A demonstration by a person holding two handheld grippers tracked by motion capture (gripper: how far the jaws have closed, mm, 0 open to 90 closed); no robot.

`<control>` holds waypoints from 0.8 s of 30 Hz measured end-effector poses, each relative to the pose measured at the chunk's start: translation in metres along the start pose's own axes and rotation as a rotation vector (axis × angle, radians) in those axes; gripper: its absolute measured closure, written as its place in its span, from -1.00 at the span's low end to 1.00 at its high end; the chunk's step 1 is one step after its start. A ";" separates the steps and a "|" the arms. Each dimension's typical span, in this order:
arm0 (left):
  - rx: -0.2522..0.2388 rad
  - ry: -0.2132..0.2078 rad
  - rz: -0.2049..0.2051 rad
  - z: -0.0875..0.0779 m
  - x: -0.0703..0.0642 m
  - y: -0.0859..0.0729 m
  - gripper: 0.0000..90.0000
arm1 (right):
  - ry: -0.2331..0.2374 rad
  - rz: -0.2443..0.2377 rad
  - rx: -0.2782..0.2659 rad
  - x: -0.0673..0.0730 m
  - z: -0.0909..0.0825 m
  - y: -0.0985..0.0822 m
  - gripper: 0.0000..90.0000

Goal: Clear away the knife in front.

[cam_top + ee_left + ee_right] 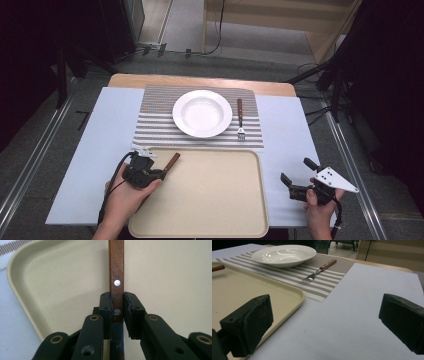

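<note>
Clamped on a wooden-handled utensil (171,162), the left gripper (159,172) hangs over the near-left corner of the beige tray (210,210) in the high view, while the right gripper (296,176) waits with its jaws apart off the tray's right edge. From the left gripper view, the pads pinch the handle (117,277) near its end, so I'd carry it level and slowly. From the right gripper view, the fork (319,270) lies right of the plate (284,255); presumably the utensil belongs on the placemat (332,280) too.

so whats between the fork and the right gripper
Bare table: in the high view nothing lies between the fork and the right gripper.
</note>
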State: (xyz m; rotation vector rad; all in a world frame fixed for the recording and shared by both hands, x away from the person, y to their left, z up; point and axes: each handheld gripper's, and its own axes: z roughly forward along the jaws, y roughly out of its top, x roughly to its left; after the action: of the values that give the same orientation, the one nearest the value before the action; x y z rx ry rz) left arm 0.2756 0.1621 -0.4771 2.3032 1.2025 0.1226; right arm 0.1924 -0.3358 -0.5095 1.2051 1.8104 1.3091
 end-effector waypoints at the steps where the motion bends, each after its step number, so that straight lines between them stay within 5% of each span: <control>1: -0.007 0.004 -0.006 -0.001 0.001 -0.001 0.70 | 0.000 0.000 0.000 0.000 0.000 0.000 -1.00; 6: -0.061 0.008 -0.041 -0.004 0.004 -0.007 0.70 | 0.001 0.001 0.000 -0.001 -0.001 0.000 -1.00; 11: -0.095 -0.006 -0.064 -0.006 0.010 -0.007 0.45 | 0.004 -0.001 0.004 -0.001 0.000 0.000 -1.00; 14: -0.189 -0.012 -0.026 -0.012 0.009 -0.008 0.47 | 0.005 -0.001 0.004 -0.001 0.000 0.000 -1.00; 15: -0.206 -0.016 -0.007 -0.013 0.007 -0.008 0.78 | 0.004 0.001 0.004 -0.001 0.001 0.000 -1.00; 16: -0.220 -0.023 0.021 -0.014 0.005 -0.007 0.78 | 0.004 0.001 0.004 -0.001 0.001 0.000 -1.00; 17: -0.232 -0.043 0.045 -0.013 0.002 -0.007 0.99 | 0.003 0.002 0.004 -0.001 0.001 0.000 -1.00; 20: -0.225 -0.053 0.092 -0.007 -0.004 -0.006 0.99 | 0.004 -0.001 0.007 -0.001 0.001 0.000 -1.00; 24: -0.191 -0.038 0.100 0.006 -0.004 -0.003 0.99 | 0.006 -0.004 0.009 0.000 0.002 0.000 -1.00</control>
State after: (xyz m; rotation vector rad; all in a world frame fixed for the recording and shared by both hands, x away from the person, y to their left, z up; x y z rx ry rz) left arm 0.2726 0.1582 -0.4829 2.1876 1.0110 0.2187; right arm 0.1938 -0.3354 -0.5102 1.2033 1.8239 1.3052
